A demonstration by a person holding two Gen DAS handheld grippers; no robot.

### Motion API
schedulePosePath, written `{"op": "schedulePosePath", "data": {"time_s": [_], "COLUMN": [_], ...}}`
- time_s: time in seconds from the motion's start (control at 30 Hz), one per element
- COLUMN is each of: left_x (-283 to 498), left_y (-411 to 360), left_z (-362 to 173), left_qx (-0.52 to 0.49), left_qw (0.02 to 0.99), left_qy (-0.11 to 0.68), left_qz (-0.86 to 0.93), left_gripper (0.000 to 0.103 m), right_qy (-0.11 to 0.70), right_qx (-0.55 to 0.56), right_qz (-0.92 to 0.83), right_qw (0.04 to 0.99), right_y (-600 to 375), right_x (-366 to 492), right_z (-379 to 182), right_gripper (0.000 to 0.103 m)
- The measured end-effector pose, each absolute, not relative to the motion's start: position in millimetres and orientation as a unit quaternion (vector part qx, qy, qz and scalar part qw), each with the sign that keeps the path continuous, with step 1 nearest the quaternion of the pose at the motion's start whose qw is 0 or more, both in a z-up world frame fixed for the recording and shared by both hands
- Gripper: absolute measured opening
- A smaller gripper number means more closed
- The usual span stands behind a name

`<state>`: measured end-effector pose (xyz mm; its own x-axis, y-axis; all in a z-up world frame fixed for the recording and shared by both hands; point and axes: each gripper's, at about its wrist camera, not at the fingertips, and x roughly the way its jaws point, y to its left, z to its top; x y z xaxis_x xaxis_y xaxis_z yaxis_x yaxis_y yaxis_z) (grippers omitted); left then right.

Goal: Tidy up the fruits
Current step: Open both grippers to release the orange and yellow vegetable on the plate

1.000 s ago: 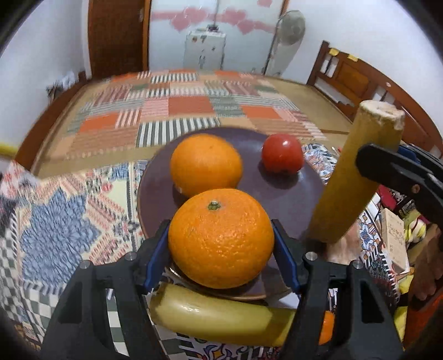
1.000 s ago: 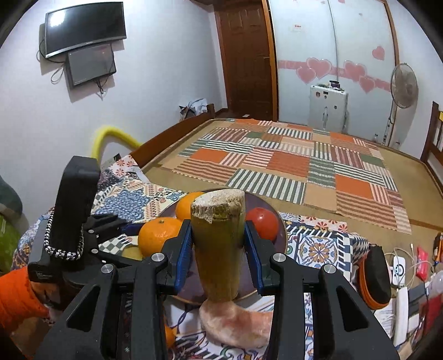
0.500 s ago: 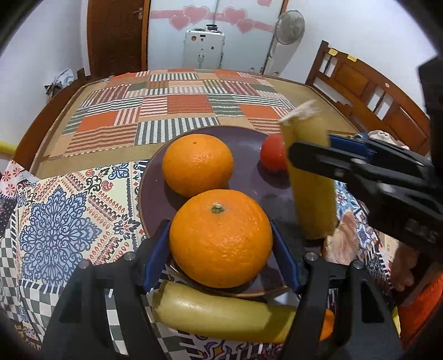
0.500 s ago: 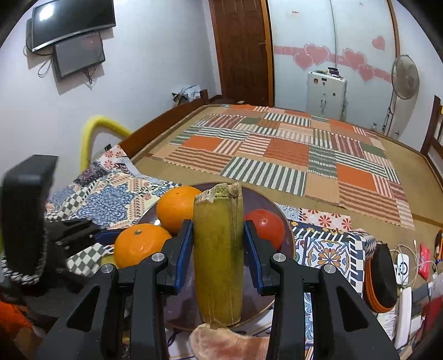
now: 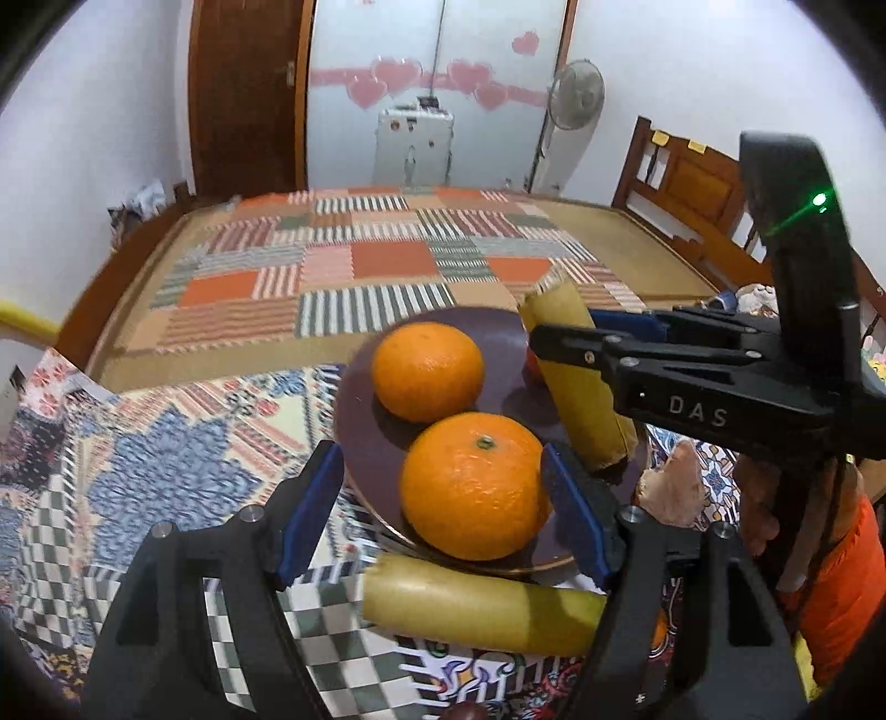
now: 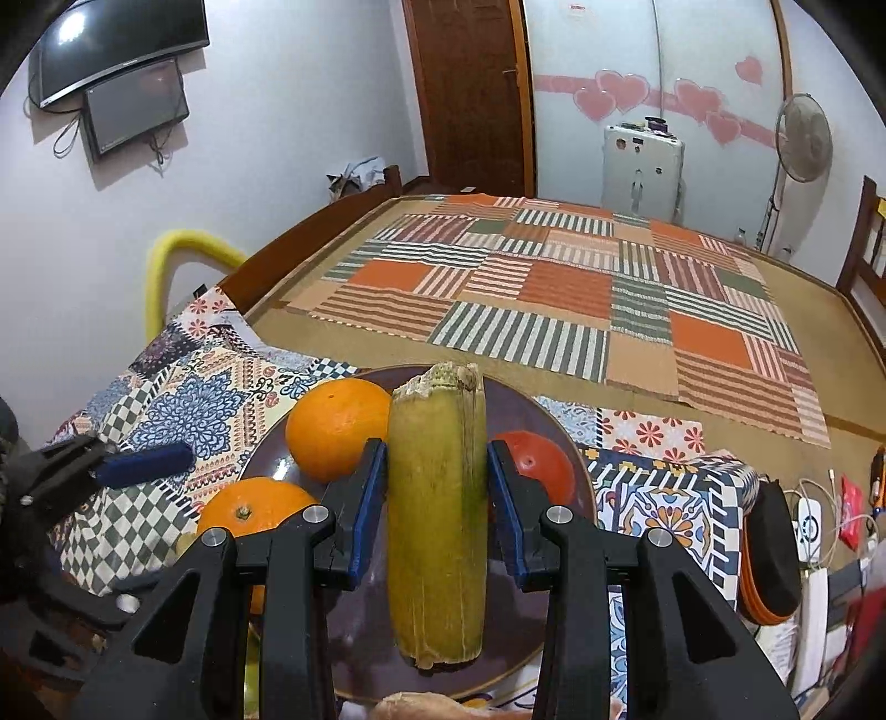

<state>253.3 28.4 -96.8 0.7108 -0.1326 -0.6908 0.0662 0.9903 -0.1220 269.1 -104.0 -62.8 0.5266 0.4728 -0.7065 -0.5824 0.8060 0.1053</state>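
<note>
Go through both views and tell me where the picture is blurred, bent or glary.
Left wrist view: the patterned cloth and quilt are smeared by motion blur, while the near orange stays fairly sharp; a green LED flares on the right gripper. Right wrist view: sharp overall, fisheye bows the door frame, dark corners, glare on the TV.

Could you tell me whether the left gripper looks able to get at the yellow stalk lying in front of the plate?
Probably yes: the left gripper is open, and the loose stalk lies uncovered just below it, before the plate, though the near orange sits between its fingers.
</note>
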Motion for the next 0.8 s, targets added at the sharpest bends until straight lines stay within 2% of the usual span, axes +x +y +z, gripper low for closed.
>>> {"op": "schedulePosePath", "data": {"time_s": [0.43, 0.8], "left_x": [217.9, 163.3], "left_y": [49.1, 58.6], "left_z": [-71.0, -79.0], "left_qx": [-0.041, -0.036], "left_qw": [0.94, 0.937], "left_qy": [0.336, 0.345], "left_qz": [-0.031, -0.025], "left_gripper": [0.074, 0.074], "right_qy": [0.331, 0.332], "right_qx": [-0.082, -0.089], "right_qz": [0.311, 0.342], "right_qw": [0.887, 0.875], "right_y": [-120.3, -120.4], "right_x": [219.6, 164.4], "right_z": [-27.0, -43.5], "right_gripper": [0.034, 0.035]}}
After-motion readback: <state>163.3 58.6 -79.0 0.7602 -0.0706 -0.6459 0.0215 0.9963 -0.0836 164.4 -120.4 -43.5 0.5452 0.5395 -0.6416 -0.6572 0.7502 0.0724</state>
